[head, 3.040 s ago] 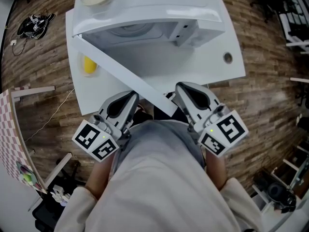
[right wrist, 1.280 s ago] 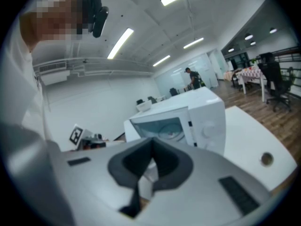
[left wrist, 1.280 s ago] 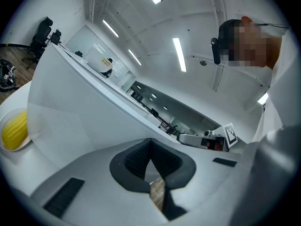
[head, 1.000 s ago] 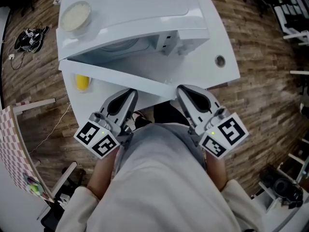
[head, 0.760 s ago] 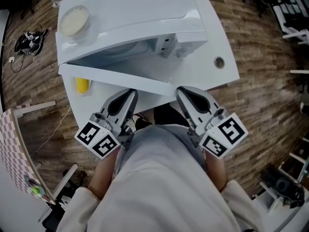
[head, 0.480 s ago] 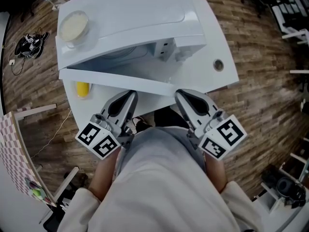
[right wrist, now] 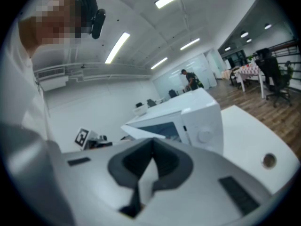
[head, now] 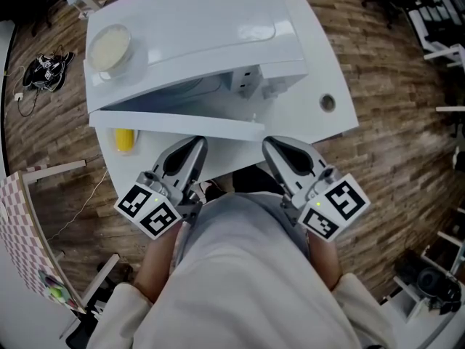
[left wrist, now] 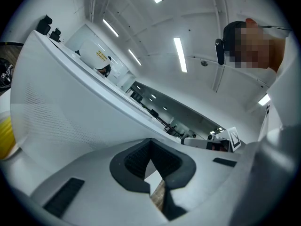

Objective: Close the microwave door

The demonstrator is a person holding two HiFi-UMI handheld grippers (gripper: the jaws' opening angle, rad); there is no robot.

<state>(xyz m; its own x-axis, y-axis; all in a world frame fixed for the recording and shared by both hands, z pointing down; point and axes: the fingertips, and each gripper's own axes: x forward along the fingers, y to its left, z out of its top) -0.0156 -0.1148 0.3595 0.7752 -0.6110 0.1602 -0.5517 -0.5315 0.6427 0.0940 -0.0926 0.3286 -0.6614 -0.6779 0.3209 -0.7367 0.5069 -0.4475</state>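
On the white tabletop [head: 314, 124] we have the microwave [head: 196, 27], whose door [head: 174, 123] has swung from a wide diagonal to a shallow angle across the front, still ajar at its free end, so we judge the closing nearly done. Our left gripper [head: 192, 147] and right gripper [head: 275, 147] sit just beside the door's near edge, both jaws pressed together on nothing; a bowl [head: 109, 46] rests atop the microwave.
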